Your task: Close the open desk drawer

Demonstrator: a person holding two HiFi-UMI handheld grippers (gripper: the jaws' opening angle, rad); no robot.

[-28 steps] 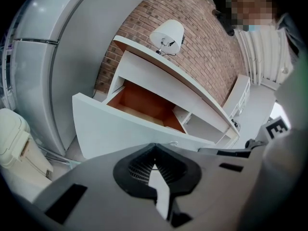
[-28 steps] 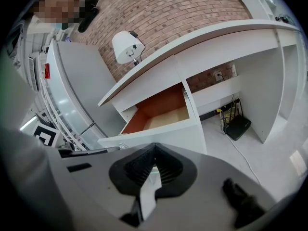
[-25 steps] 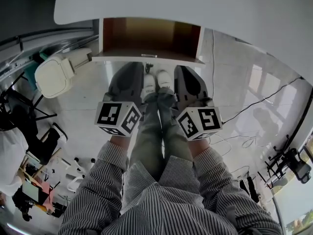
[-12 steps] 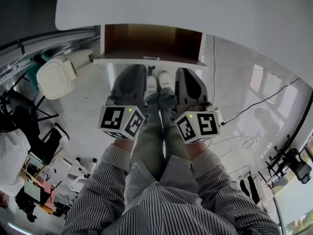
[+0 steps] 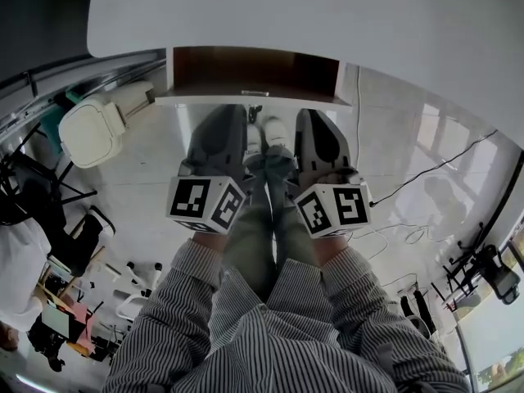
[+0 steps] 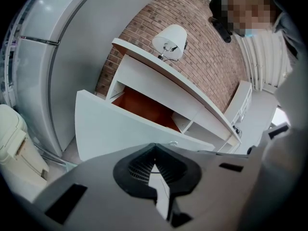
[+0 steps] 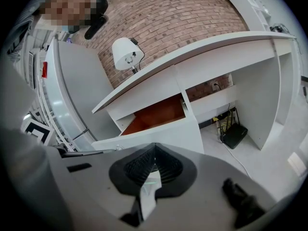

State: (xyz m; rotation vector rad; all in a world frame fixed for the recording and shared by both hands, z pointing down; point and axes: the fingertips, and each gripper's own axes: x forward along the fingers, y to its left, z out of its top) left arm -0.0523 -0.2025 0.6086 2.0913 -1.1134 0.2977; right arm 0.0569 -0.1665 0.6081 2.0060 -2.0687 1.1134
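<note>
While the drawer (image 5: 253, 74) stands pulled out from under the white desk (image 5: 344, 15), its reddish-brown inside showing behind a white front panel, both grippers sit low and near it, side by side. From the head view, the left gripper (image 5: 223, 113) points its tip up at the left half of the drawer front. The right gripper (image 5: 310, 116) does the same on the right half. Each tip comes just short of the panel's near edge, and whether either one touches it I cannot tell.

Over to the left gripper view: its jaws are pressed together to a point, with nothing between them. The drawer (image 6: 143, 108) fills the frame just beyond, with a small handle peeking over the gripper body. The right gripper view tells the same story, jaws closed on nothing, the drawer (image 7: 159, 114) open ahead and slightly to the left.

A white lamp (image 7: 124, 50) stands on the desk top against a brick wall (image 7: 178, 13), and a black box (image 7: 236, 134) sits on the floor under the desk to the right. Back in the head view, striped sleeves (image 5: 184, 289) run down to the two marker cubes, and a pair of white shoes (image 5: 264, 133) shows between the grippers. A white bin (image 5: 88, 129) stands off to the left, and a dark cable (image 5: 442, 166) trails across the shiny floor on the right.
</note>
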